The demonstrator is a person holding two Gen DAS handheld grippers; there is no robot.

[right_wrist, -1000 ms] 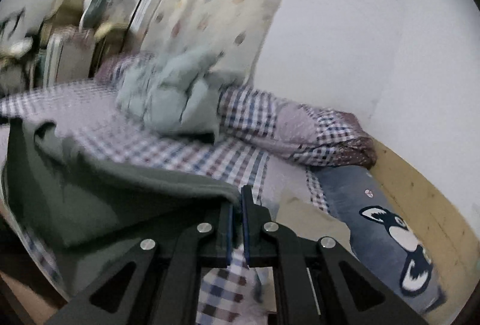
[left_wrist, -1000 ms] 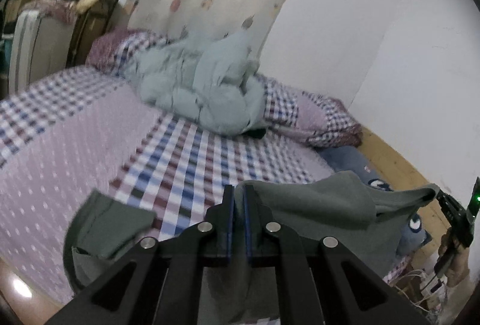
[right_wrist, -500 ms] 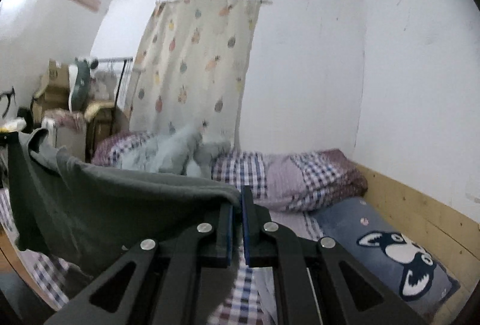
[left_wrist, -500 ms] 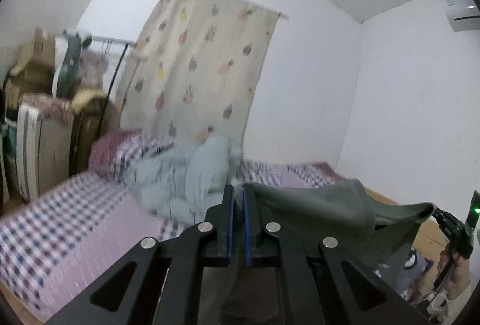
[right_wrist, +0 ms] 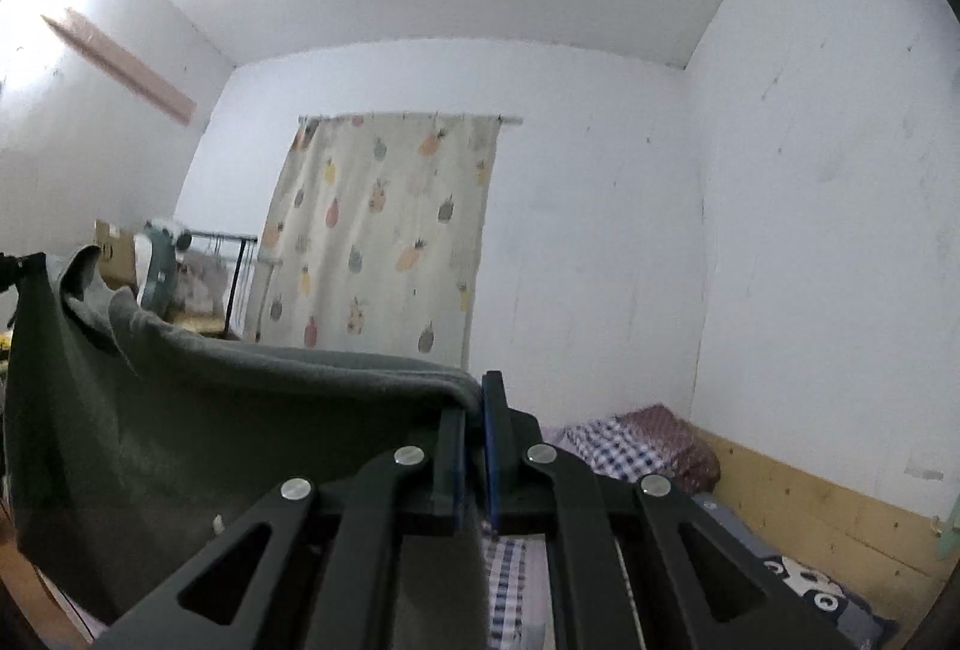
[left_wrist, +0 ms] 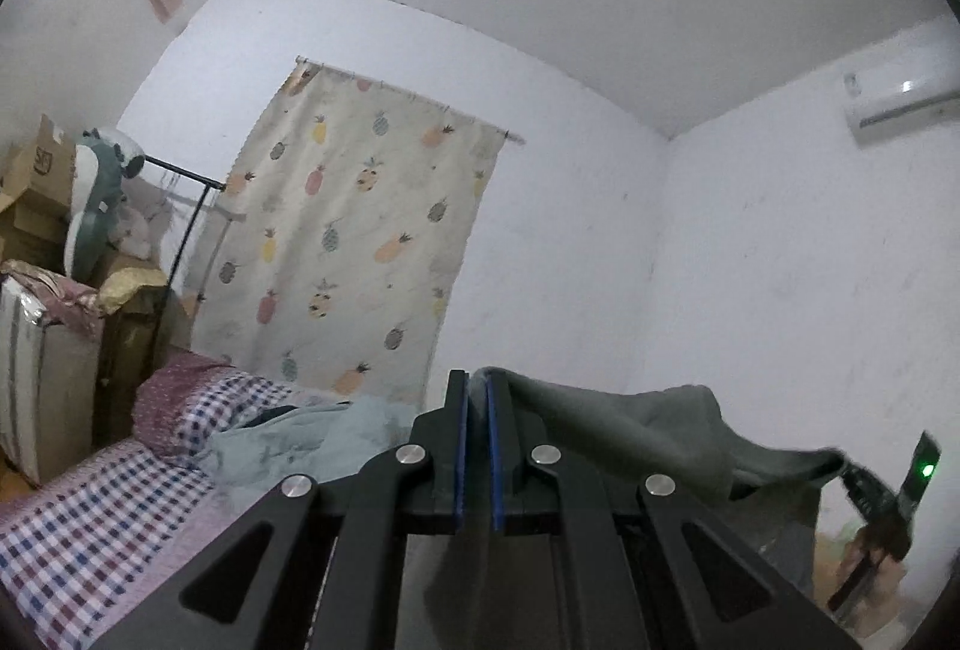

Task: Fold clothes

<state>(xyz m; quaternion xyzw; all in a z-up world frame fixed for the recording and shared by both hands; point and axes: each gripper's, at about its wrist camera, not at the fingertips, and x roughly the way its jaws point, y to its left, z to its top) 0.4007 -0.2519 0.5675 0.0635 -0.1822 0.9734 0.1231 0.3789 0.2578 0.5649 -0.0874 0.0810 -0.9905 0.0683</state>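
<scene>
since the earlier frames you've raised both grippers: the checked bed that filled the views then now sits low, and wall and ceiling take up most of each picture, with the same garment pinched throughout.

one grey-green garment (left_wrist: 654,428) is the only piece you're holding. your left gripper (left_wrist: 475,392) has its jaws narrowed onto one top edge of it, with cloth caught between the blue pads, and from there the fabric runs off to the right and hangs below. your right gripper (right_wrist: 474,401) is clamped the same way on the other end, and in its view the garment (right_wrist: 180,410) stretches away to the left and drops in a wide sheet. in the left wrist view, that right gripper (left_wrist: 852,476) shows small at the far right, a green light lit on it.

ahead of the left gripper and below it lies one bed (left_wrist: 90,518) in checked cloth, with one pale blue bundle (left_wrist: 312,446) heaped on it. beyond hangs one pineapple-print curtain (left_wrist: 360,242). up to the right is one air conditioner (left_wrist: 900,92). left of the curtain stand a black rack (left_wrist: 186,224) and a plush toy (left_wrist: 96,194) on stacked boxes.
</scene>
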